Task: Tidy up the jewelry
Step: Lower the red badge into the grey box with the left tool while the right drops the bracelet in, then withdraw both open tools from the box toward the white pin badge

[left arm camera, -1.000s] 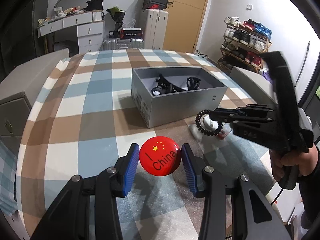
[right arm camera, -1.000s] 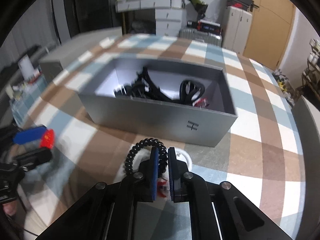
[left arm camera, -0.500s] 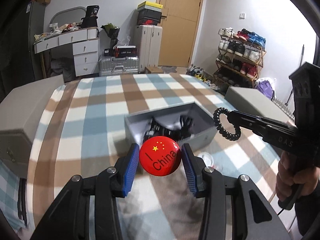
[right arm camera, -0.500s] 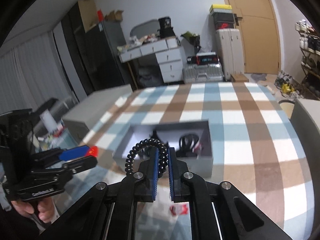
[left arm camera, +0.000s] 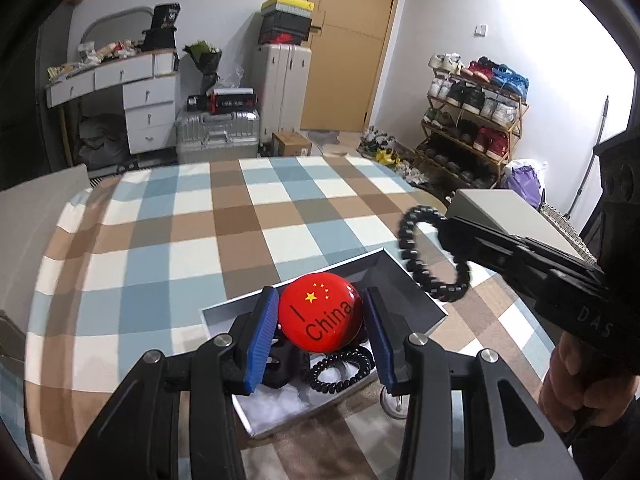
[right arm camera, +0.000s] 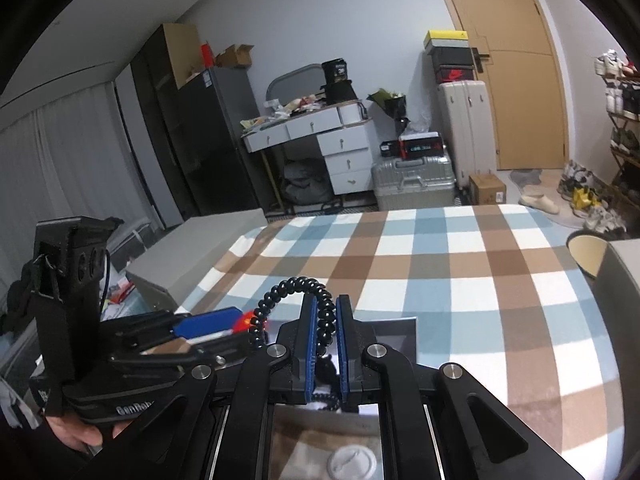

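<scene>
My left gripper (left arm camera: 320, 320) is shut on a round red badge (left arm camera: 320, 312) with yellow stars and the word China, held above the open grey box (left arm camera: 436, 312). The box holds a black spiral hair tie (left arm camera: 340, 372) and other black items. My right gripper (right arm camera: 323, 320) is shut on a black spiral hair tie (right arm camera: 288, 292), also above the box (right arm camera: 396, 336). In the left wrist view the right gripper reaches in from the right with that hair tie (left arm camera: 432, 256). In the right wrist view the left gripper (right arm camera: 224, 326) shows at the left with the badge (right arm camera: 246, 322).
The box stands on a blue, brown and white checked cloth (left arm camera: 168, 240). A small white round item (right arm camera: 352, 464) lies on the cloth in front of the box. A grey block (left arm camera: 512, 216) sits at the table's right edge. Furniture and a shoe rack stand behind.
Both grippers rose from the tabletop and moved over the open box, each keeping its item. The box now lies directly under both grippers instead of ahead of them.
</scene>
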A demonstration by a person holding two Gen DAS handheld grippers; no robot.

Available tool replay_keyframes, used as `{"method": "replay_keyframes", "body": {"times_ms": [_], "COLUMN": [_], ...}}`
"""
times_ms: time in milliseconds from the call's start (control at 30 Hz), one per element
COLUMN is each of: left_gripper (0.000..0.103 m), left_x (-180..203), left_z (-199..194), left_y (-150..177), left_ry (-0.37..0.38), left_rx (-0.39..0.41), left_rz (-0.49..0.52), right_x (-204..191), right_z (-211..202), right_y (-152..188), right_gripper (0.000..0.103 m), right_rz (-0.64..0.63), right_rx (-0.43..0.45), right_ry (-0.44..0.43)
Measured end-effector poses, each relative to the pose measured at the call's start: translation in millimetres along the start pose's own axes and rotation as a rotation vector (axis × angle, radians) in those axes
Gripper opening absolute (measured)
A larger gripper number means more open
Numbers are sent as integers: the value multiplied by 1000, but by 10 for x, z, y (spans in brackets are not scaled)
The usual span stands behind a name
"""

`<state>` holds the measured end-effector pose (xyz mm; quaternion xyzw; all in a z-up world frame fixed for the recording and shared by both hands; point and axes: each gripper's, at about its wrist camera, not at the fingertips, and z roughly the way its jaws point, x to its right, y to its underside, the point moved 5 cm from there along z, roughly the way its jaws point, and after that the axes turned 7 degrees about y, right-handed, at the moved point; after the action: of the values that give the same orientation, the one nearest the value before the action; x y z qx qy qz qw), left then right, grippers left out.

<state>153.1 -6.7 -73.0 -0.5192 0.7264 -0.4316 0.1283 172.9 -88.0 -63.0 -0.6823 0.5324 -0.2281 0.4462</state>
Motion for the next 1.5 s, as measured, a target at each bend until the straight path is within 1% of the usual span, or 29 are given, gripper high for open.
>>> {"method": "replay_keyframes", "body": {"times_ms": [133,267,367,500,633,733,800,833,867,967,1033,1067,1133,1333,1467,1500], "left_gripper": [38,38,38,38,38,40,47,57,62,63,63,64,64,65,65,66], "left_x": [-5,-37,-43,-57,-31,-31,-39,-49,-52,-57,-59,-58,-61,-101,-70,-59], "left_z": [105,201,226,247,259,280,275,268,239,166,156,133,114,25,-129,-160], "left_y": [40,110,132,145,143,144,148,147,143,122,118,119,122,179,199,207], "left_ry": [-12,-17,-14,-11,24,9,16,15,16,20,10,-2,-17,-96,-98,-98], "left_rx": [-29,-79,-95,-105,-105,-116,-125,-122,-114,-95,-97,-95,-96,-100,-68,-60], "left_rz": [6,0,-6,-13,-2,8,0,-4,-7,-14,-12,-10,-6,16,7,4], "right_x": [49,130,175,196,171,169,179,191,197,188,184,185,198,262,295,303], "right_z": [226,415,505,569,619,591,568,539,516,455,394,355,286,68,-120,-157], "right_y": [109,242,306,329,348,348,337,328,318,285,257,240,210,198,231,251], "right_gripper": [9,9,9,9,11,12,14,18,19,22,37,38,39,44,45,48], "right_rz": [7,29,39,51,46,54,64,71,75,68,64,65,71,100,109,112], "right_rx": [-58,-126,-152,-165,-185,-173,-166,-159,-153,-141,-121,-110,-94,-71,-49,-46], "right_ry": [10,12,9,2,-5,-7,-9,-6,-5,-7,8,13,18,40,53,55]}}
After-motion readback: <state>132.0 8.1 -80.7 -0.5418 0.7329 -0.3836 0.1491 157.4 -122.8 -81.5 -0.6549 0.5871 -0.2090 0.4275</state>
